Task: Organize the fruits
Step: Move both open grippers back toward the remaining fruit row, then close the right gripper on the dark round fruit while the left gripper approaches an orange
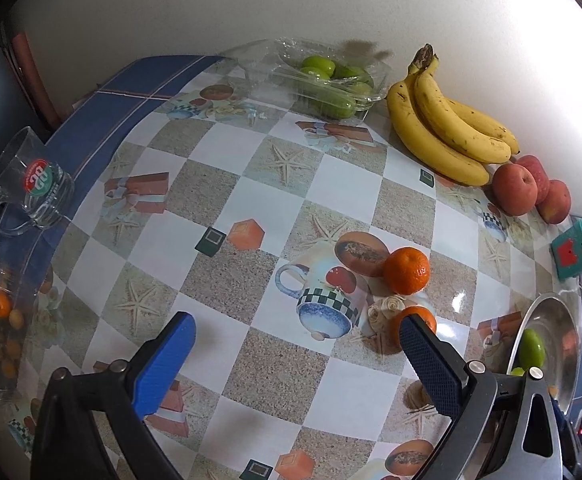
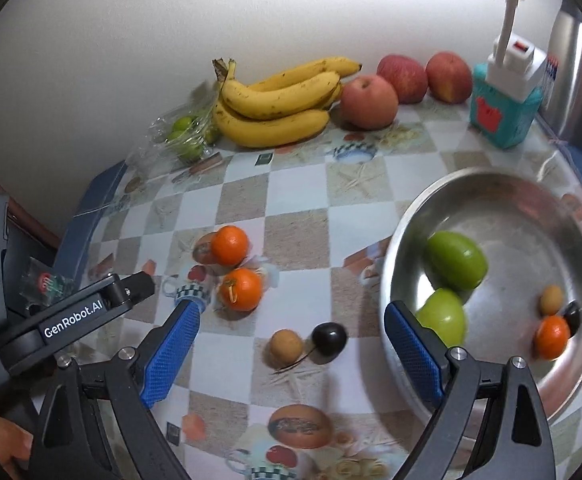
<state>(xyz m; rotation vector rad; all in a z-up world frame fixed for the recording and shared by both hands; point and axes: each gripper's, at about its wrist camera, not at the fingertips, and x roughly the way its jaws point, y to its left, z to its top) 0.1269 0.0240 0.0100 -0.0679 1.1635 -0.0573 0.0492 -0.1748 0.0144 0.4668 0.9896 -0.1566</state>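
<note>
Our checkered table (image 2: 299, 208) fills both views. We see the big metal bowl (image 2: 531, 216) at lower right, with 2 green fruits (image 2: 457, 260) inside. Bananas (image 2: 279, 104) lie at the top. 2 oranges (image 2: 240, 289) sit center left. Our left tongs (image 1: 297, 334) and right tongs (image 2: 291, 330) are both apart, holding nothing.

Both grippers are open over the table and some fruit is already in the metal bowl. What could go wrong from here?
1. The bowl is blurred in the right wrist view, so it may be shifting; a green fruit could roll.
2. The dark cherry and small brown fruit are small and round, and may slip from the right gripper.
3. The left gripper has one finger against an orange and may nudge it.
</note>
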